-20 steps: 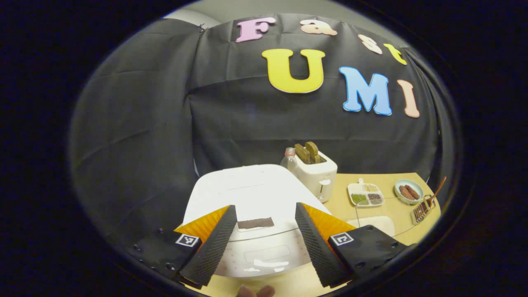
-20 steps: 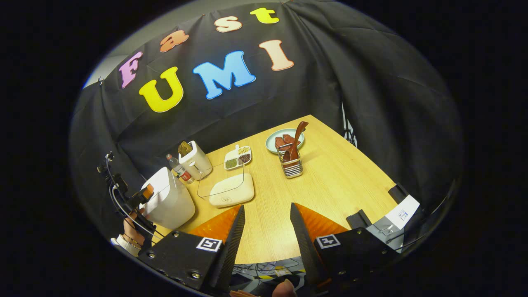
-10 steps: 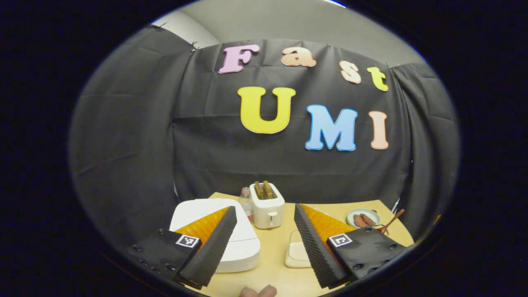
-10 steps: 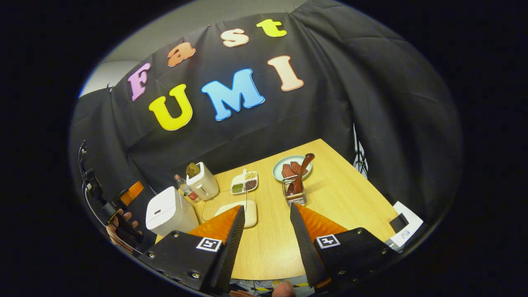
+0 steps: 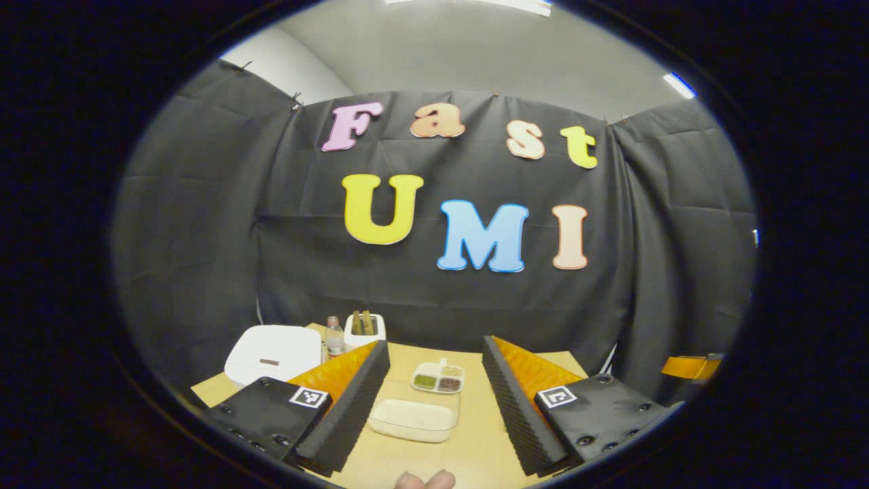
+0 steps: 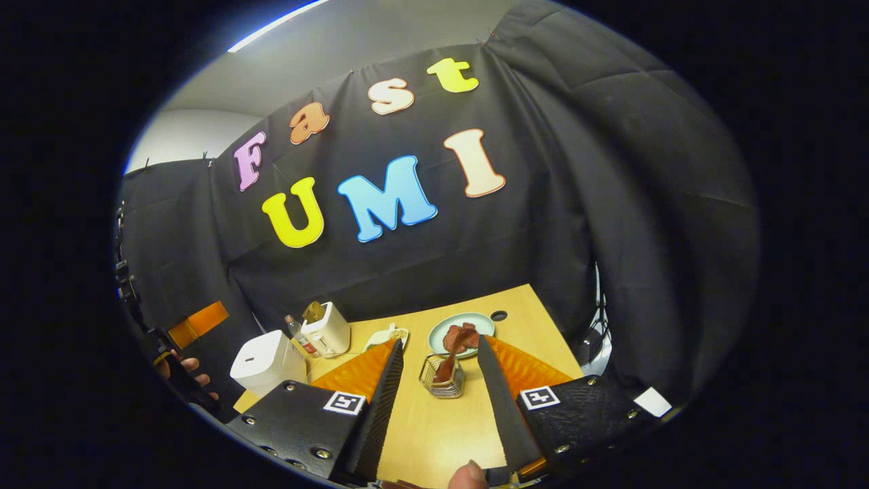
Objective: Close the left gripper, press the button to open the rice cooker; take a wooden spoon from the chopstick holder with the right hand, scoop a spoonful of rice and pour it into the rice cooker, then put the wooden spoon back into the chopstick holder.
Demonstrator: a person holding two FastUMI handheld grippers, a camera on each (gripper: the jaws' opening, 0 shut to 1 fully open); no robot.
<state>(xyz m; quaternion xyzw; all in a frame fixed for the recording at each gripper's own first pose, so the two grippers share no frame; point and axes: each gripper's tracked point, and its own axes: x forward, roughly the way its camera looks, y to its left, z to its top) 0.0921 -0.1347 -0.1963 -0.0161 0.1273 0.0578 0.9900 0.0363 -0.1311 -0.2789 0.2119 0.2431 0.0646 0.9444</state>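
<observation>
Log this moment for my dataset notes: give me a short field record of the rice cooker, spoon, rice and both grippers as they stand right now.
rice cooker: white, lid down, at the table's left end
wooden spoon: standing in the chopstick holder
chopstick holder: wire rack, in front of the plate
rice: shallow white lidded container, closed
left gripper: jaws apart, holding nothing, off the cooker
right gripper: jaws apart, holding nothing, holder ahead between them
task stage: button not yet pressed, spoon not taken

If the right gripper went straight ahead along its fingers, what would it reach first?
Probably the chopstick holder with the wooden spoon in it, framed between the open right gripper fingers; depth is unclear.
</observation>
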